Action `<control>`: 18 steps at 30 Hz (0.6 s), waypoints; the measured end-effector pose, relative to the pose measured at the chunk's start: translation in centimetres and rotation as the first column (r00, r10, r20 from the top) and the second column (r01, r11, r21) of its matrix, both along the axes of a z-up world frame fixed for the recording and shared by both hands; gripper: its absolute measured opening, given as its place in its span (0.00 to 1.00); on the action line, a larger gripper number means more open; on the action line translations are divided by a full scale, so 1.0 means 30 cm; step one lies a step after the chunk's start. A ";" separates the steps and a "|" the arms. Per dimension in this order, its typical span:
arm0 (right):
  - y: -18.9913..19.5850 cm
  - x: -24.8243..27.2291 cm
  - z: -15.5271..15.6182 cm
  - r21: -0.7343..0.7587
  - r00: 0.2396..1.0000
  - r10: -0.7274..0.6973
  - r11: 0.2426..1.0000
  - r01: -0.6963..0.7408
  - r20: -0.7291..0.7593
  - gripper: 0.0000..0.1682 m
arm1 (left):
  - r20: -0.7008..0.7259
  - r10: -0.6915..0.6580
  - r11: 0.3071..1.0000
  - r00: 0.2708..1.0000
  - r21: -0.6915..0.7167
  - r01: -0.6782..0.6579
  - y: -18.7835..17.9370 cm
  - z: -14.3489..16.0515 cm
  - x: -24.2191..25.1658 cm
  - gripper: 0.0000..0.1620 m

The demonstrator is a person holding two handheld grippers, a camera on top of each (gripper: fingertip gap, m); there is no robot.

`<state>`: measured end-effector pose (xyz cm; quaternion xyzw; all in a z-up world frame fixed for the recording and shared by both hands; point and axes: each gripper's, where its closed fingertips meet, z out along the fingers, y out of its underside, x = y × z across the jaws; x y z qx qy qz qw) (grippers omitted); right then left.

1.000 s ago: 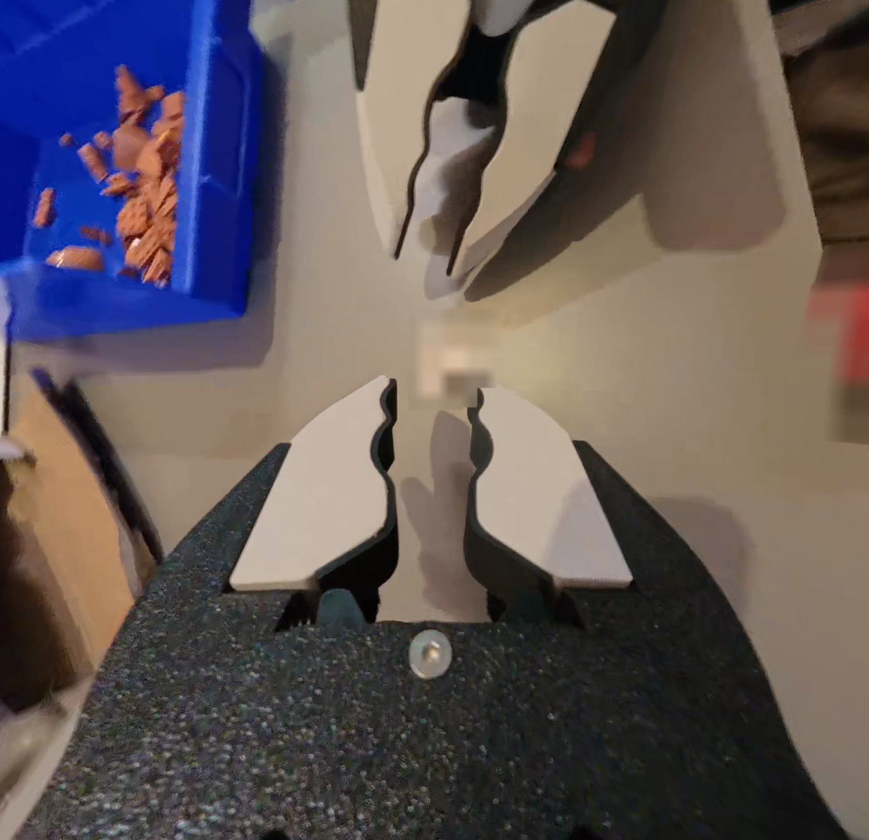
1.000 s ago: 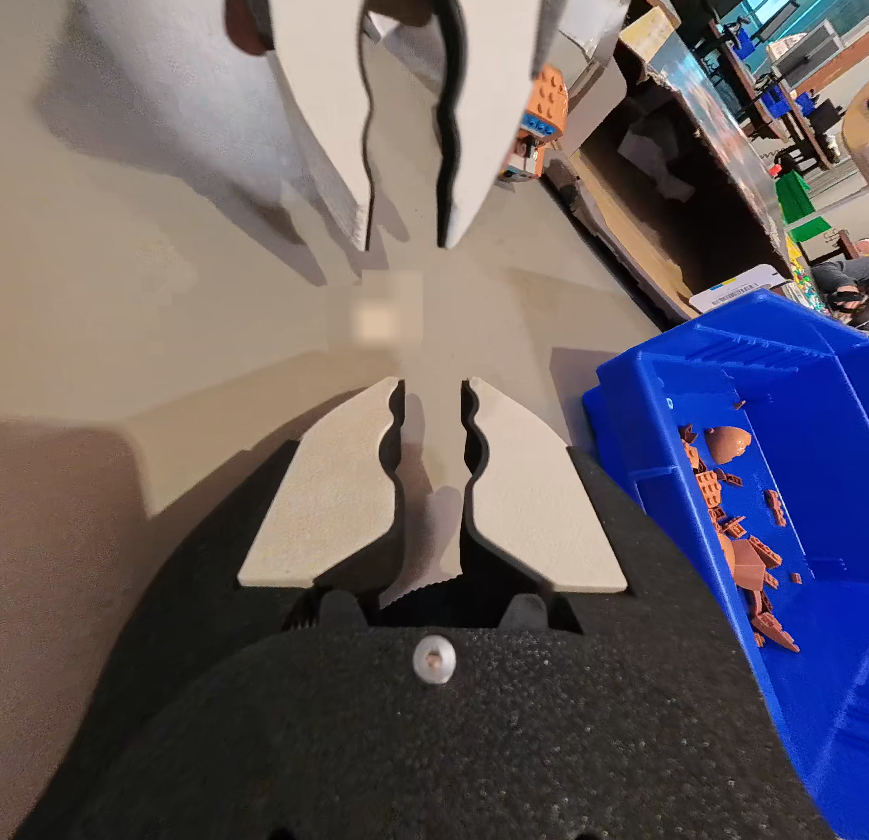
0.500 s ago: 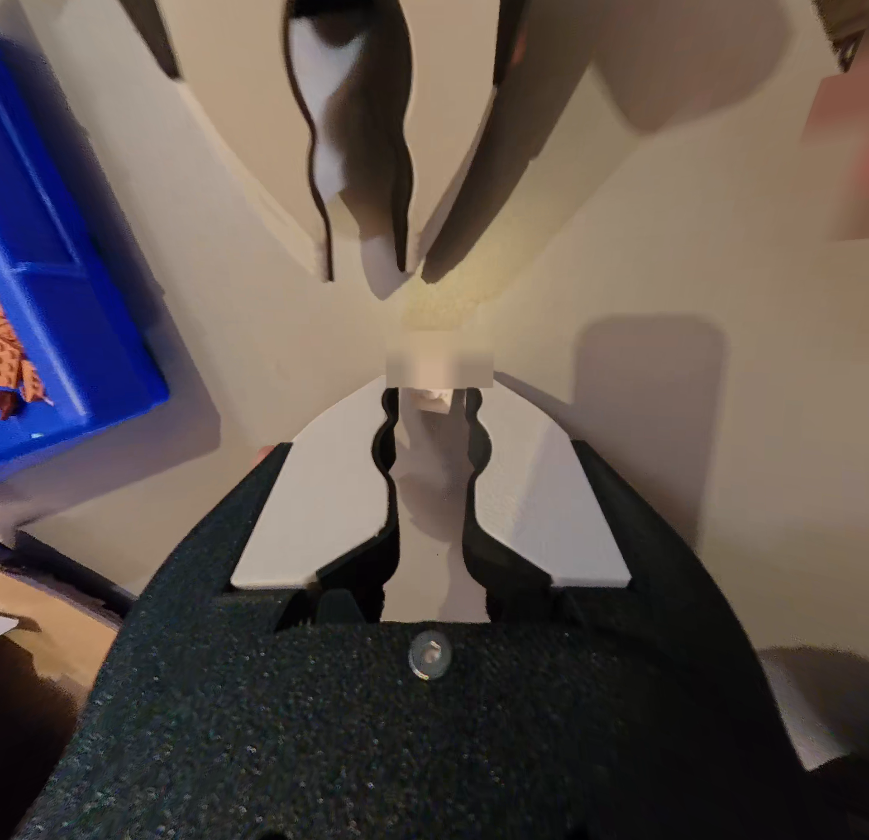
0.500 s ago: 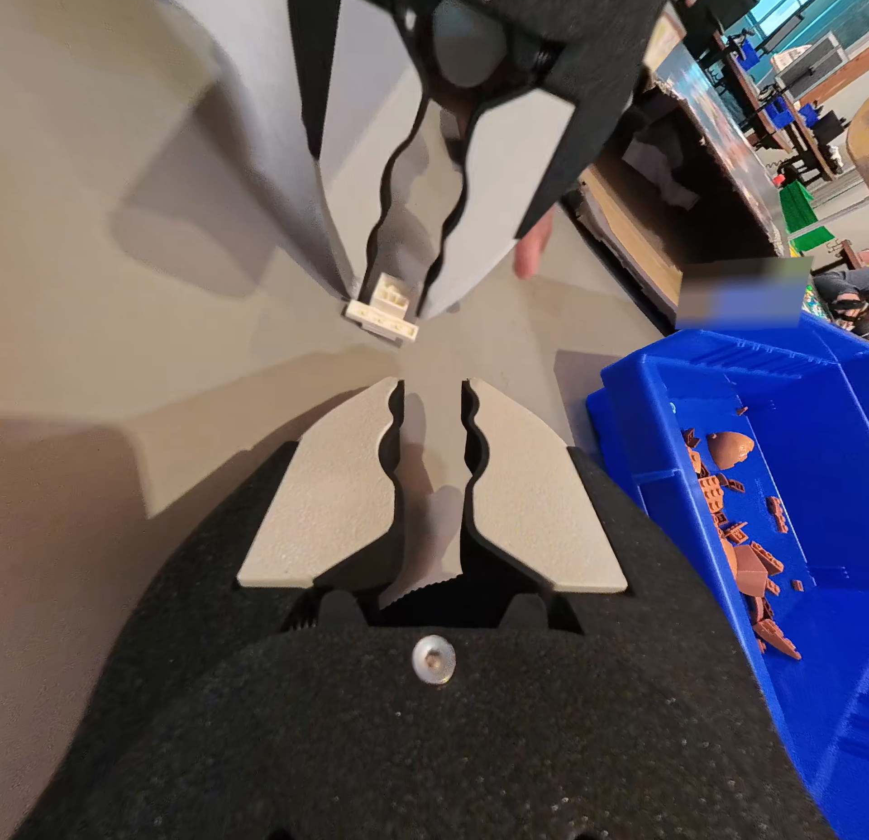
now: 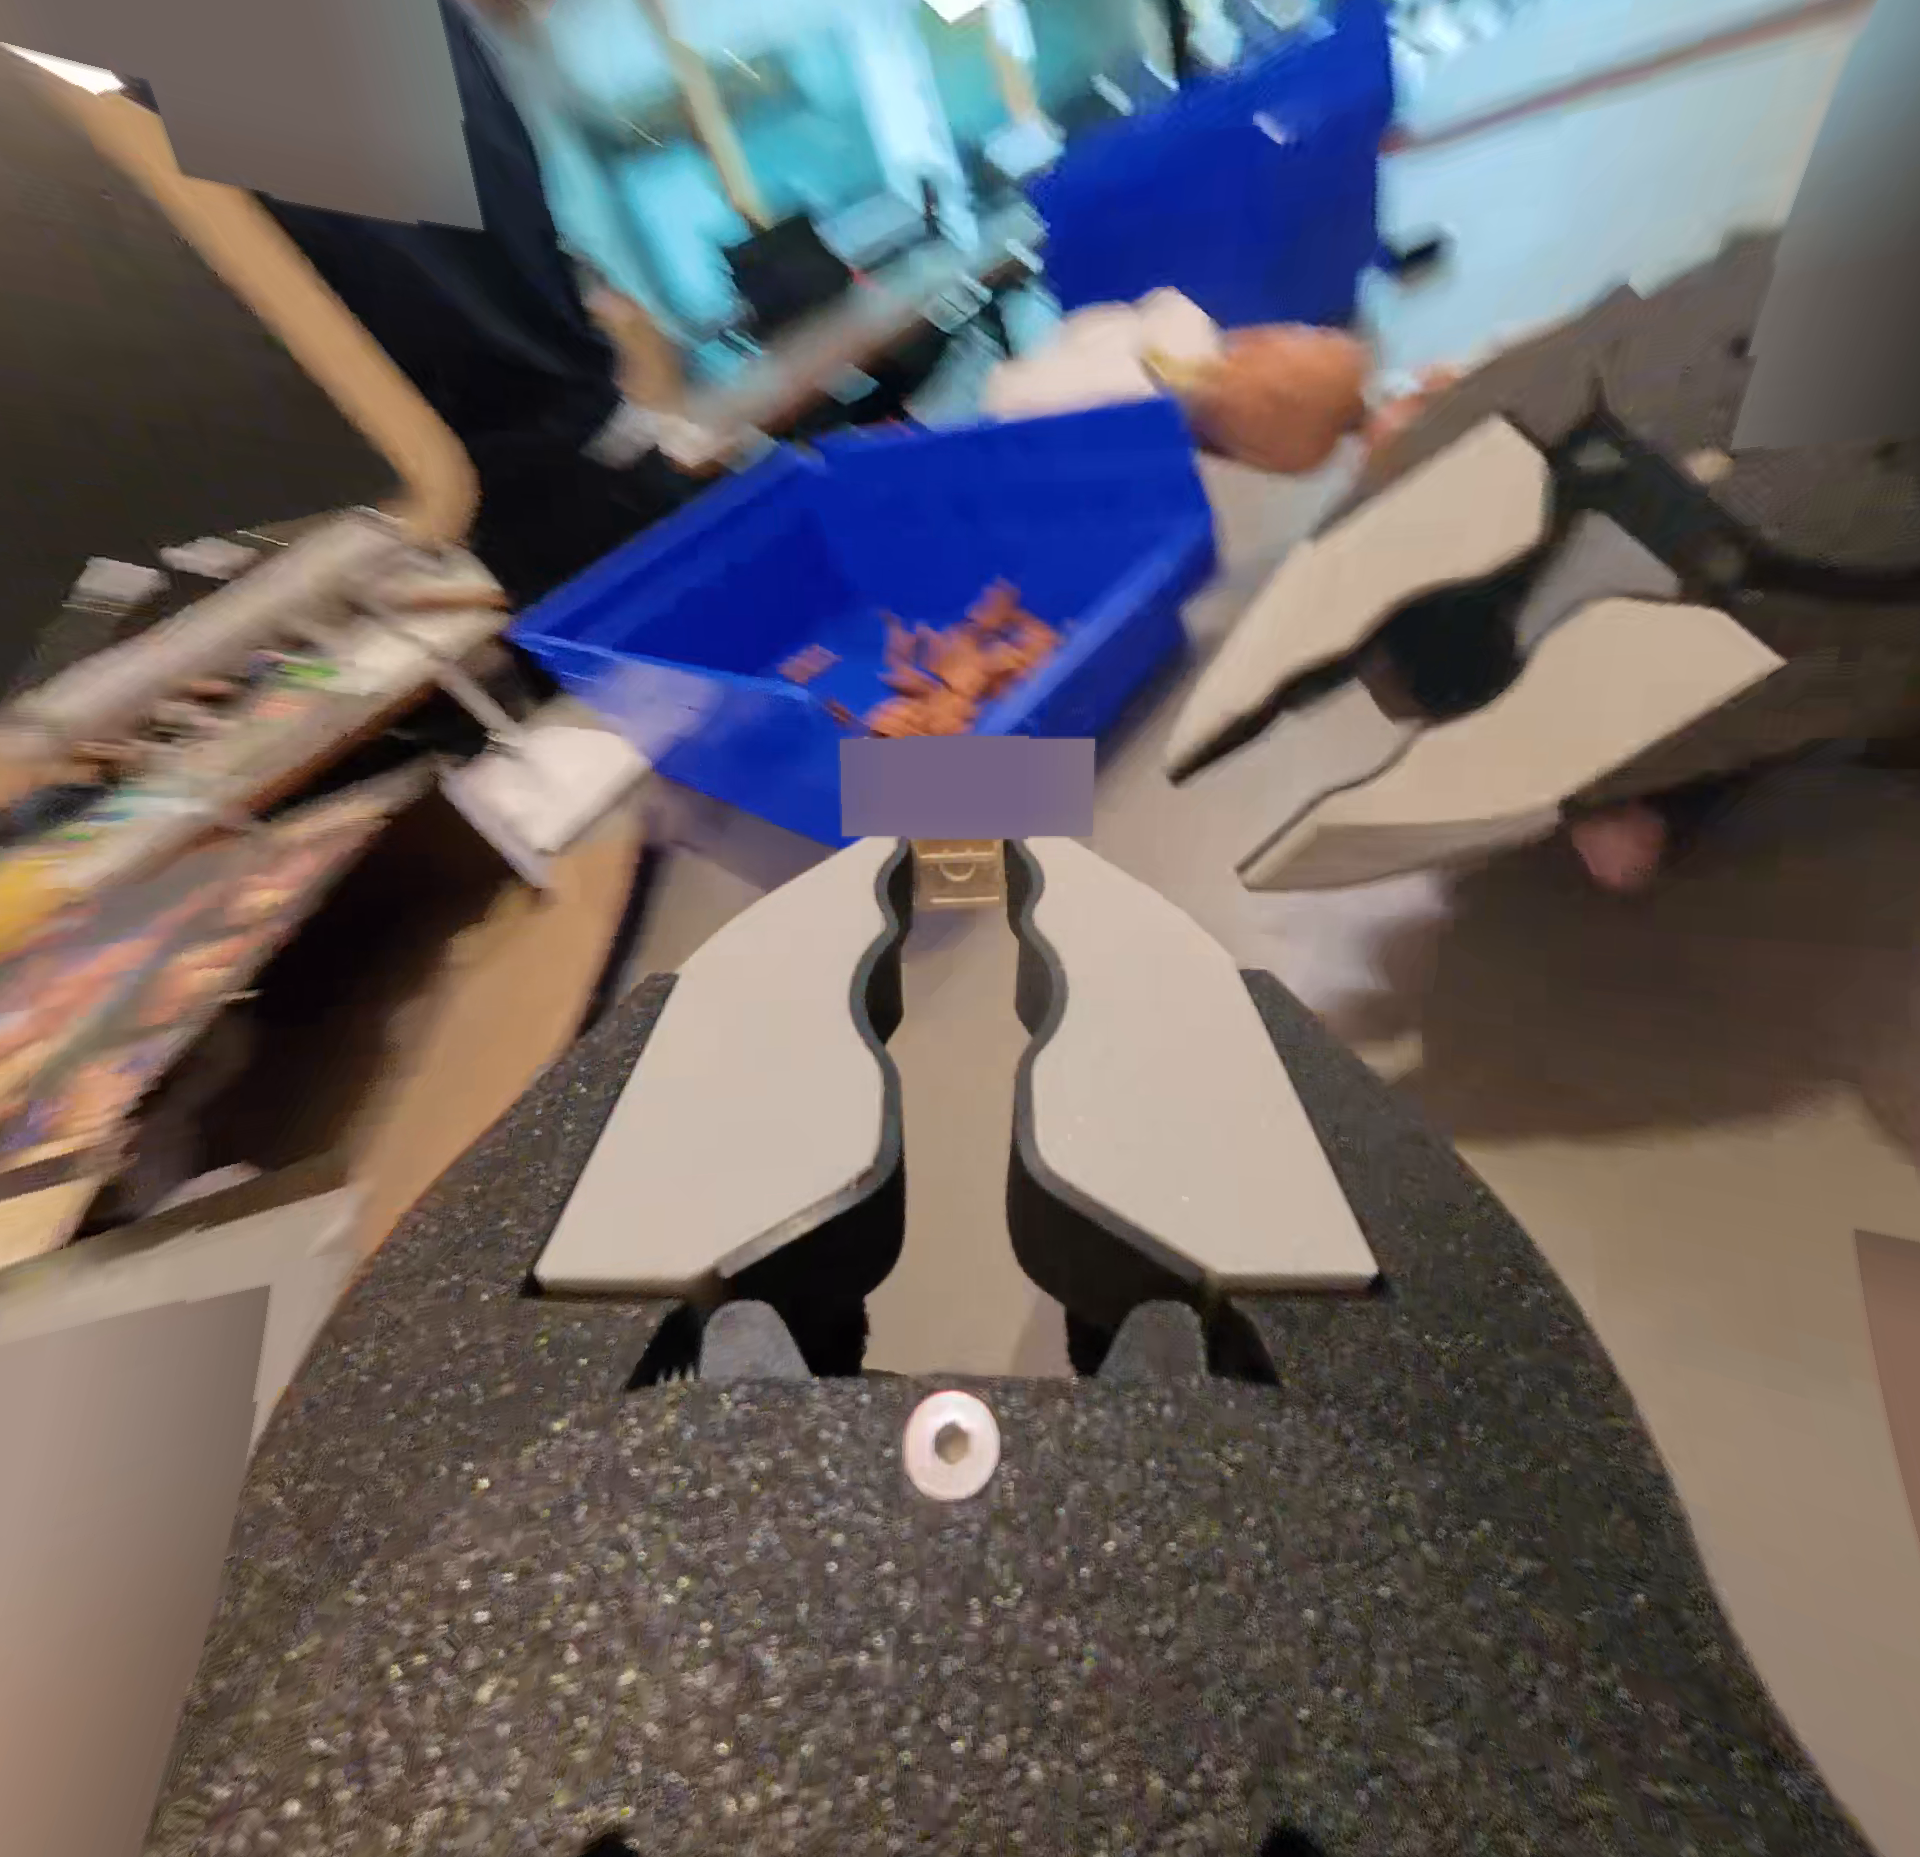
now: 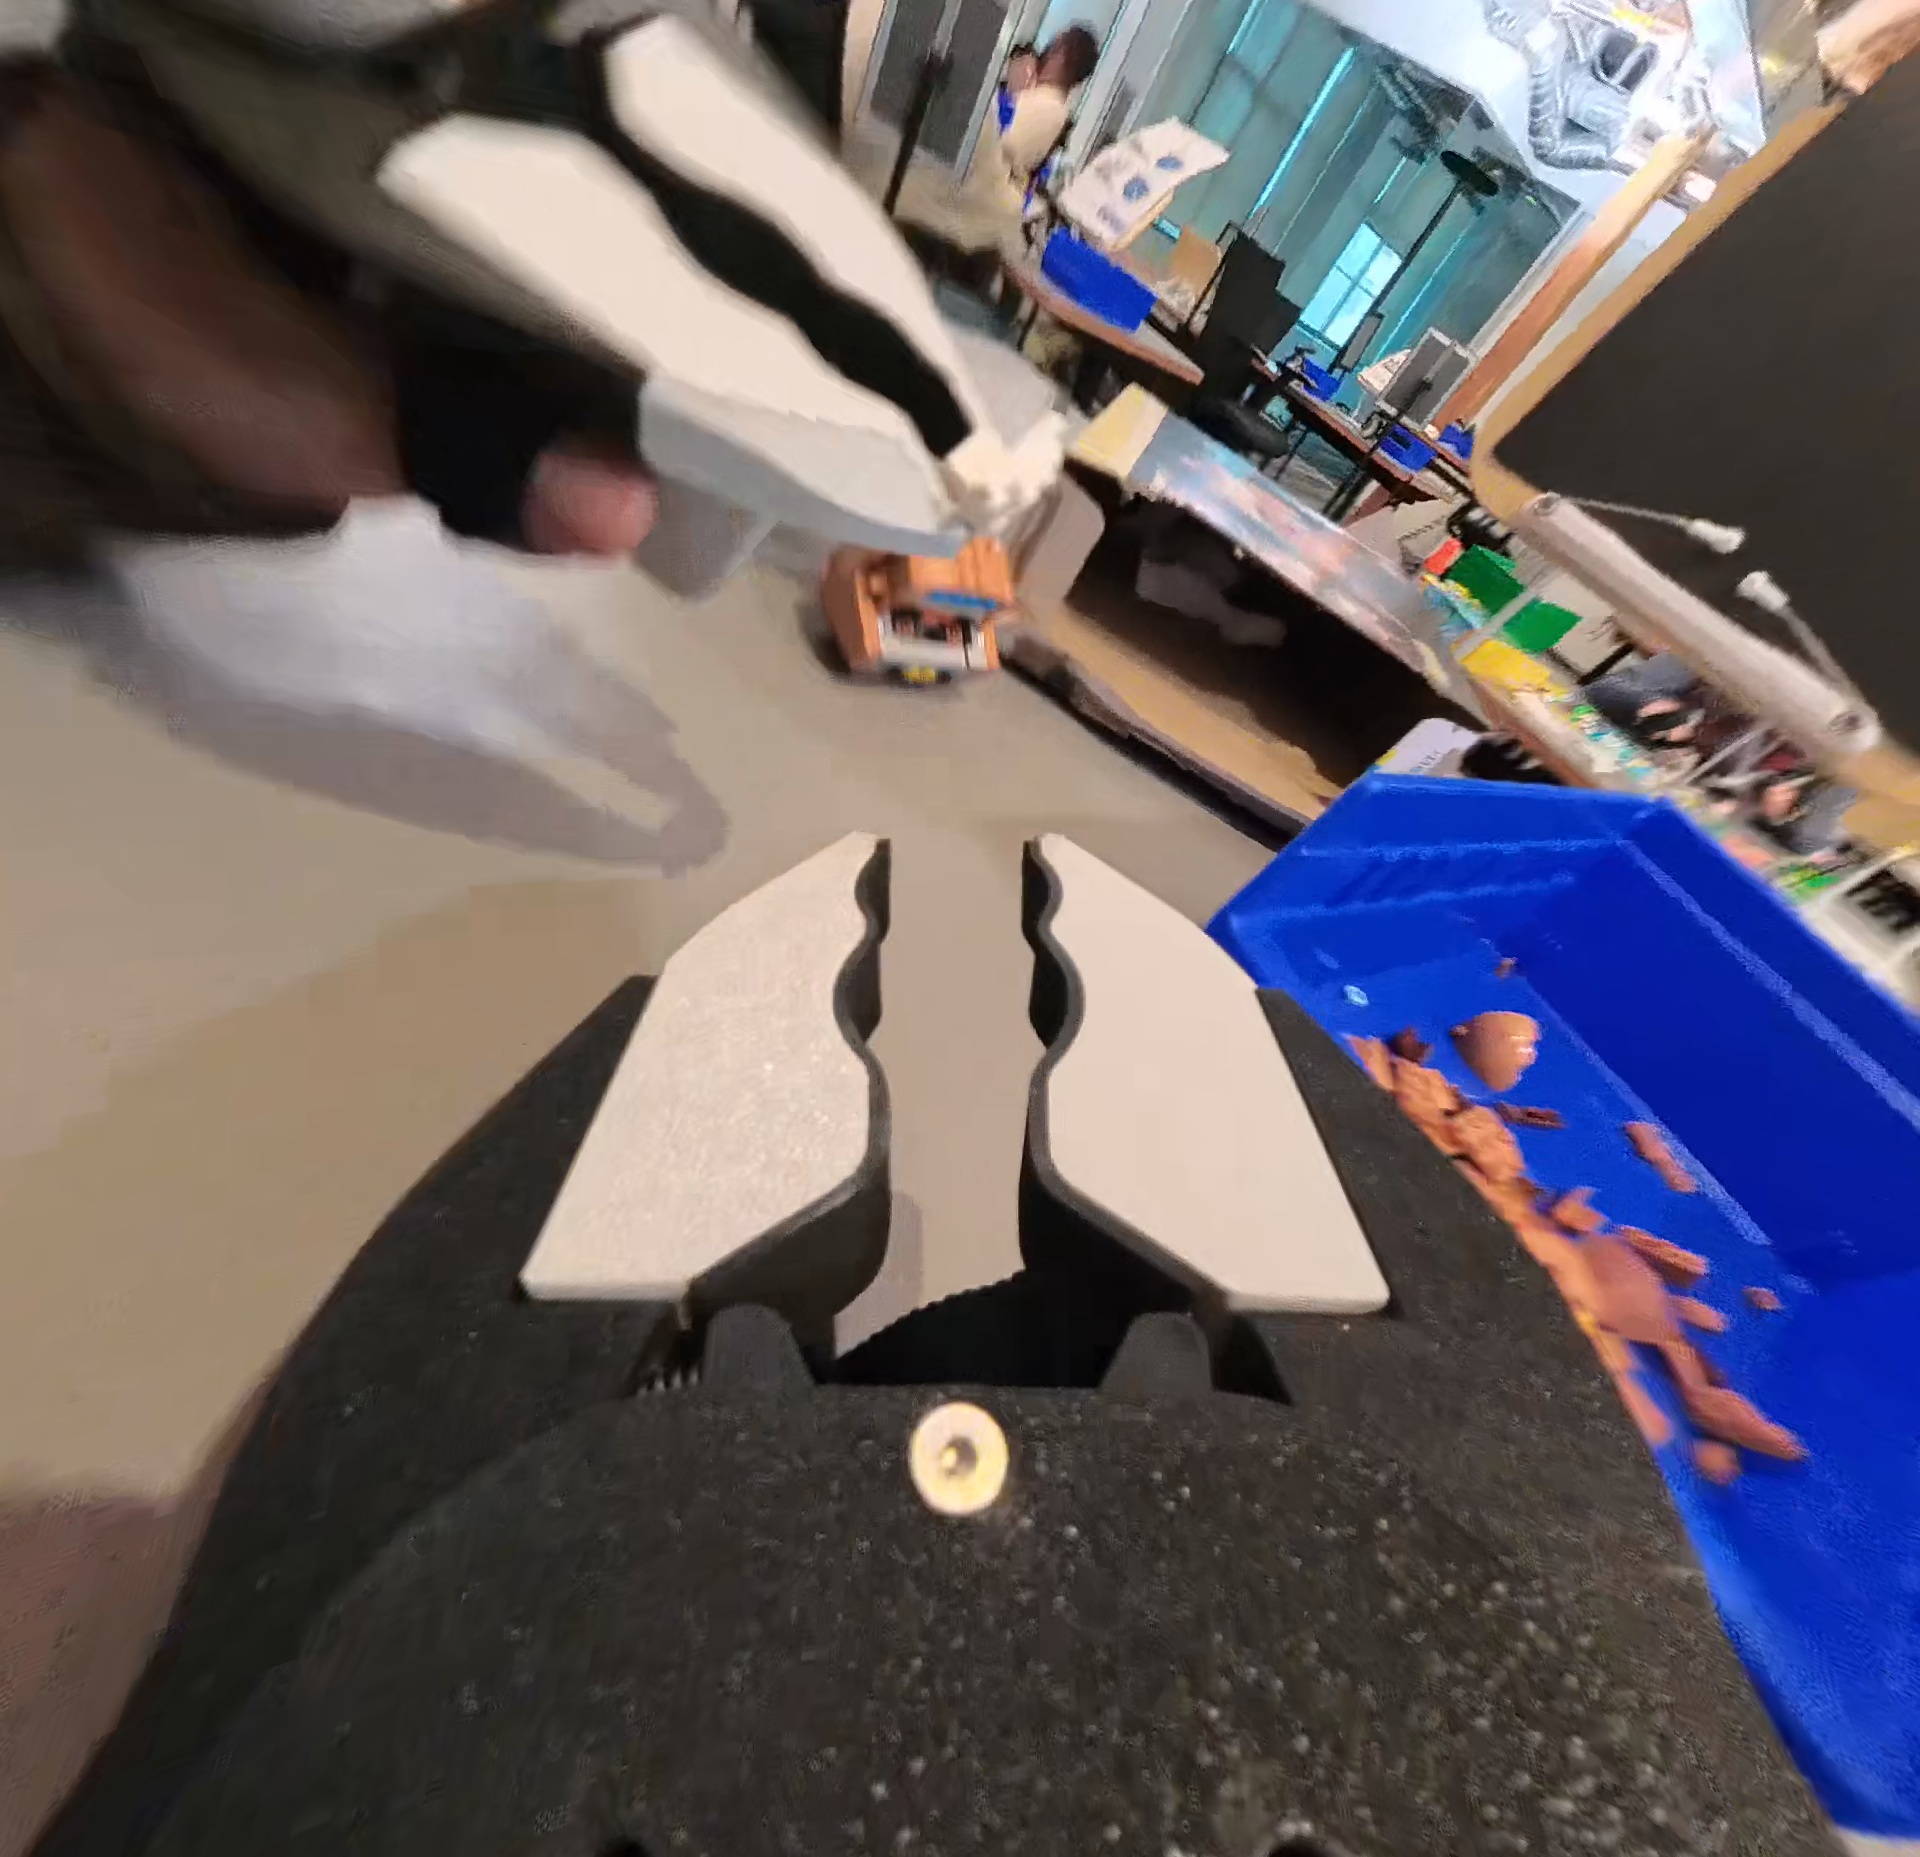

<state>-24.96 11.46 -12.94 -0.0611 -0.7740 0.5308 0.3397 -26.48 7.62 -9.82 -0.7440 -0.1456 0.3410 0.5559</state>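
2 grippers (image 5: 956, 851) (image 6: 956, 851), 1 blue bin (image 6: 1662, 934), 1 toy truck (image 6: 914, 612)

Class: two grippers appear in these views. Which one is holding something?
The left gripper pinches a small pale brick between its fingertips; the right gripper has a bare gap showing only table.

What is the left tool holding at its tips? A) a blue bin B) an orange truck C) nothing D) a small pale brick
D: the left tool pinches a small pale brick between its tips; the right wrist view shows it lifted above the table, while the blue bin sits apart.
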 end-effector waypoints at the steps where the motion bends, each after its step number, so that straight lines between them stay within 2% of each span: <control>1: -0.014 0.002 0.024 -0.079 0.999 0.002 0.997 0.002 0.048 0.14 | -0.081 0.069 0.997 0.994 0.036 -0.066 -0.021 0.030 0.007 0.10; 5: -0.058 0.007 0.133 -0.399 0.968 0.065 0.916 0.038 0.240 0.10 | -0.307 0.214 0.976 0.927 0.032 -0.215 -0.059 0.083 0.033 0.10; 7: -0.084 0.017 0.156 -0.469 0.945 0.122 0.883 0.036 0.304 0.09 | -0.341 0.226 0.971 0.912 0.009 -0.237 -0.060 0.083 0.028 0.10; 13: -0.126 0.012 0.154 -0.458 0.928 0.128 0.887 0.050 0.350 0.08 | -0.372 0.209 0.965 0.904 -0.074 -0.253 -0.036 0.050 0.024 0.10; 18: -0.138 0.016 0.153 -0.456 0.923 0.129 0.888 0.054 0.362 0.03 | -0.414 0.207 0.953 0.887 -0.121 -0.279 -0.027 0.042 0.026 0.10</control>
